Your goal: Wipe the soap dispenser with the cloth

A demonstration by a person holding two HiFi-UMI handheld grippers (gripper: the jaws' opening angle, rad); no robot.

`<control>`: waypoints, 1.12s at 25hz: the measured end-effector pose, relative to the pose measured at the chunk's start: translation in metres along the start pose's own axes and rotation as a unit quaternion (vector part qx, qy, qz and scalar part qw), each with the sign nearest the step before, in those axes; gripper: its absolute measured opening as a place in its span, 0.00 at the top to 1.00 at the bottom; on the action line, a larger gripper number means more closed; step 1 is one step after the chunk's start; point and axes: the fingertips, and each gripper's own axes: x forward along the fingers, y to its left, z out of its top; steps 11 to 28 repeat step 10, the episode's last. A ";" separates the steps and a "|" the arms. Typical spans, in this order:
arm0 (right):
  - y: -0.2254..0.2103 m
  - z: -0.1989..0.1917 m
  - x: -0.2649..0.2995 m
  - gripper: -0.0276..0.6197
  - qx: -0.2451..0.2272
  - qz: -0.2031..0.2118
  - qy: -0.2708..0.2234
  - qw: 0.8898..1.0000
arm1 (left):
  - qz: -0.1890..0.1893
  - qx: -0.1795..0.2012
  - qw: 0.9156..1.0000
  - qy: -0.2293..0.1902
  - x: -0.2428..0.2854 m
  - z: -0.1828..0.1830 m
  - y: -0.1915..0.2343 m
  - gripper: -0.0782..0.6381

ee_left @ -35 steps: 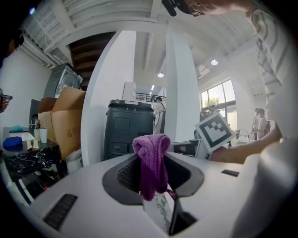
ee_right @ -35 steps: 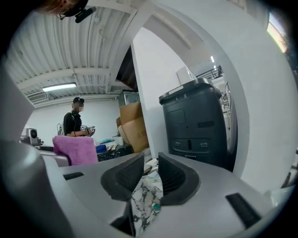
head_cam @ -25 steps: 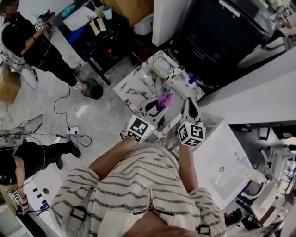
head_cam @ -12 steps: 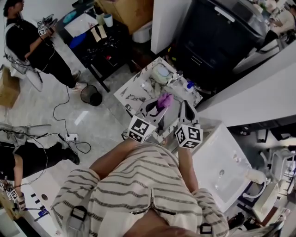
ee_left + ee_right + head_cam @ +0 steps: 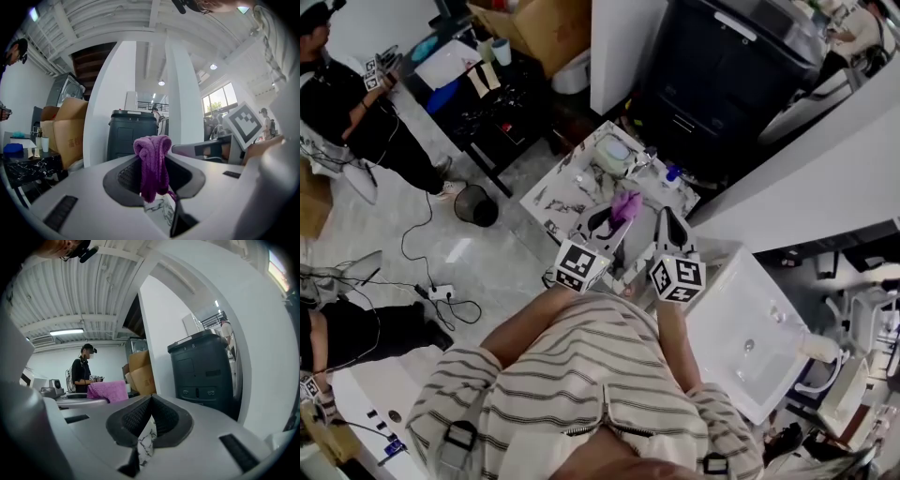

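A marble-patterned table stands on a pale floor, its near end hidden behind both tools. Over it the left gripper pinches the purple cloth, which bunches above the jaws and hangs down between them. The right gripper, just beside it, has its jaws pressed together on nothing. A blue-capped bottle at the table's far end is too small to identify.
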 end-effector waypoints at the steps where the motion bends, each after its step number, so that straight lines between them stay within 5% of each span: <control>1: -0.002 0.000 0.000 0.96 0.000 -0.001 0.000 1.000 | 0.000 -0.001 1.000 0.000 0.001 -0.001 0.000 0.72; 28: -0.012 -0.001 0.006 0.96 0.005 -0.003 0.000 1.000 | 0.008 -0.004 1.000 0.000 0.012 -0.004 0.011 0.72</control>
